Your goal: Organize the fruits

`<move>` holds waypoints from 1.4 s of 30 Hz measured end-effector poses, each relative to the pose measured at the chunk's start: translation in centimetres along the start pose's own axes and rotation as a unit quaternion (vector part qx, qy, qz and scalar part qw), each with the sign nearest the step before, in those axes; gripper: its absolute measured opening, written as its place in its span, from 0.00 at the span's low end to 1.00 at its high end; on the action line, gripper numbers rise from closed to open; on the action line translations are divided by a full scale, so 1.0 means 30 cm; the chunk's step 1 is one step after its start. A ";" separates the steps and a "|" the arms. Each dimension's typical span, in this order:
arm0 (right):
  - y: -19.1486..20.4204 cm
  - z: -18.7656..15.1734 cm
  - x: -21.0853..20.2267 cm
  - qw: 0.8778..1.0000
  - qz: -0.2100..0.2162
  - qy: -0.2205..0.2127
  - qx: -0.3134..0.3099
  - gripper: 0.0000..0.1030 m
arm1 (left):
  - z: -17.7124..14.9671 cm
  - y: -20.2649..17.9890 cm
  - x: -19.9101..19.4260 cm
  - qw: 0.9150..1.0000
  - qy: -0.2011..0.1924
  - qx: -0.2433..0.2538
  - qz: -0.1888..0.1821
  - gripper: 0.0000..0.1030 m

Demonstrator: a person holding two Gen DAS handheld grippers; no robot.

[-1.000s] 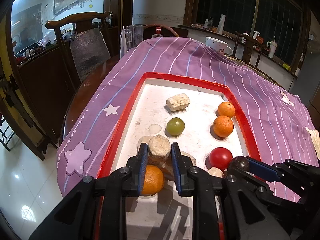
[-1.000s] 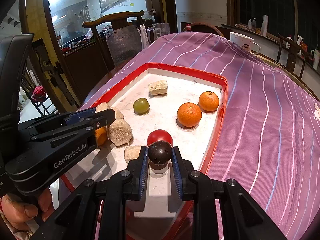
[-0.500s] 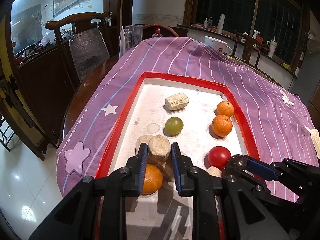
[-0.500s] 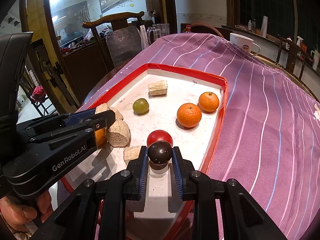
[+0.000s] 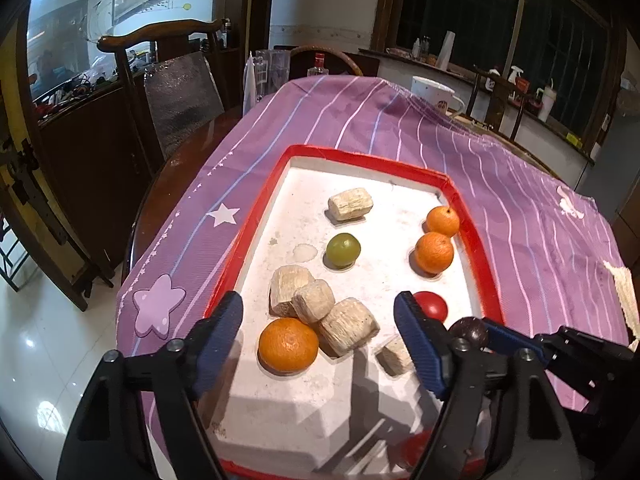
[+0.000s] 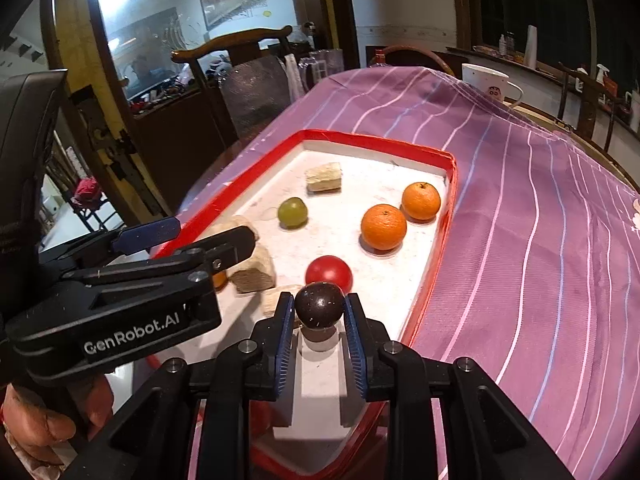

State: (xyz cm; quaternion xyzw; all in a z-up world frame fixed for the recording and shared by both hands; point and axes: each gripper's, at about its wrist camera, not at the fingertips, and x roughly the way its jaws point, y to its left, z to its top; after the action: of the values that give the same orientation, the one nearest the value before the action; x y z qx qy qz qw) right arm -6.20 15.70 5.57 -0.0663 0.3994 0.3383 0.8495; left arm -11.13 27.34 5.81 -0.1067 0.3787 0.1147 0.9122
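Between the right gripper's (image 6: 316, 312) fingers, a dark round fruit (image 6: 319, 305) is pinched above the red-rimmed tray (image 5: 256, 220); the left gripper's (image 5: 318, 330) fingers are opening, empty, over pale chunks (image 5: 314, 300) and an orange (image 5: 288, 345). Two oranges (image 5: 434, 252) sit paired beyond; sorting looks unfinished.

Red-rimmed tray (image 5: 256, 236): I count three oranges (image 5: 288, 345), one green fruit (image 5: 343, 250), one red (image 6: 329, 271). Dark round fruit (image 6: 319, 311) pinched in my right gripper (image 6: 319, 316).
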 end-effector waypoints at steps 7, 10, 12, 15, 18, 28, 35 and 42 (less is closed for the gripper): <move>0.001 -0.013 -0.086 0.999 0.009 -0.031 0.005 0.38 | 0.005 -0.002 -0.076 1.000 -0.016 -0.011 0.013 0.79; -0.008 -0.022 -0.131 0.999 0.007 -0.047 0.014 0.40 | 0.003 -0.009 -0.124 0.999 -0.031 -0.015 0.020 0.80; -0.018 -0.029 -0.163 0.998 0.008 -0.055 0.021 0.41 | 0.002 -0.016 -0.160 0.998 -0.046 -0.019 0.028 0.83; -0.026 -0.044 -0.206 0.997 0.004 -0.067 0.024 0.43 | 0.000 -0.025 -0.235 0.994 -0.089 -0.029 0.055 0.90; -0.027 -0.060 -0.244 0.997 0.000 -0.078 0.024 0.44 | -0.003 -0.038 -0.323 0.984 -0.142 -0.042 0.096 1.00; -0.049 -0.108 -0.324 0.995 -0.006 -0.098 0.030 0.49 | -0.018 -0.011 -0.436 0.974 -0.174 -0.125 0.074 1.00; -0.053 -0.133 -0.347 0.994 -0.018 -0.102 0.025 0.50 | -0.039 -0.050 -0.448 0.974 -0.192 -0.099 0.072 1.00; -0.045 -0.135 -0.342 0.995 -0.017 -0.100 0.020 0.52 | -0.065 -0.139 -0.496 0.960 -0.256 -0.047 0.100 1.00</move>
State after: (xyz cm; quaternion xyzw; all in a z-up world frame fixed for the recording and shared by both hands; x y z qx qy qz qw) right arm -12.56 7.76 10.05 -0.0217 0.3182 0.3203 0.8920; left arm -21.43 20.92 15.56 -0.0779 0.1350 0.2469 0.9564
